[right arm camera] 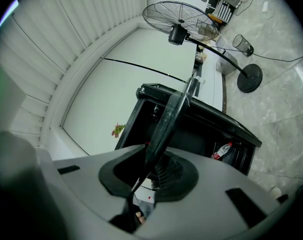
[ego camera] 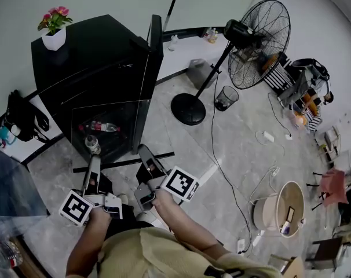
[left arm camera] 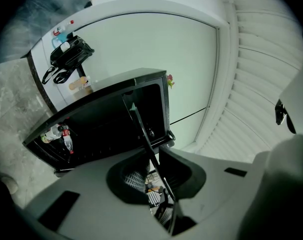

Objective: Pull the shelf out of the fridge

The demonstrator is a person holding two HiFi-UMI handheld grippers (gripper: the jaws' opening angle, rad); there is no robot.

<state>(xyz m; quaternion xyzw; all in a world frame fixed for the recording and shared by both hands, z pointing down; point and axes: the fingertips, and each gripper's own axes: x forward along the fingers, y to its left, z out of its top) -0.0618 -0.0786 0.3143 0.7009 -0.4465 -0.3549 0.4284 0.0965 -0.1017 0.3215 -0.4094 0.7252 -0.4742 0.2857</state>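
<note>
A black mini fridge [ego camera: 88,57] stands against the wall with its door [ego camera: 155,45] swung open. A clear glass shelf [ego camera: 123,138] hangs tilted in front of the fridge's opening, outside it. My left gripper [ego camera: 93,162] grips its near left edge and my right gripper [ego camera: 145,154] its near right edge. In the left gripper view the shelf's edge [left arm camera: 141,129] runs straight between the jaws of the left gripper [left arm camera: 151,171]. In the right gripper view the shelf's edge [right arm camera: 169,119] likewise passes between the jaws of the right gripper [right arm camera: 151,171]. A red-labelled bottle [ego camera: 103,126] lies inside the fridge.
A potted flower [ego camera: 54,30] sits on top of the fridge. A standing fan [ego camera: 259,42] with a round base [ego camera: 188,109] is to the right, beside a mesh bin [ego camera: 226,97]. Cables [ego camera: 222,167] trail over the floor. A black bag [ego camera: 22,117] hangs at the left.
</note>
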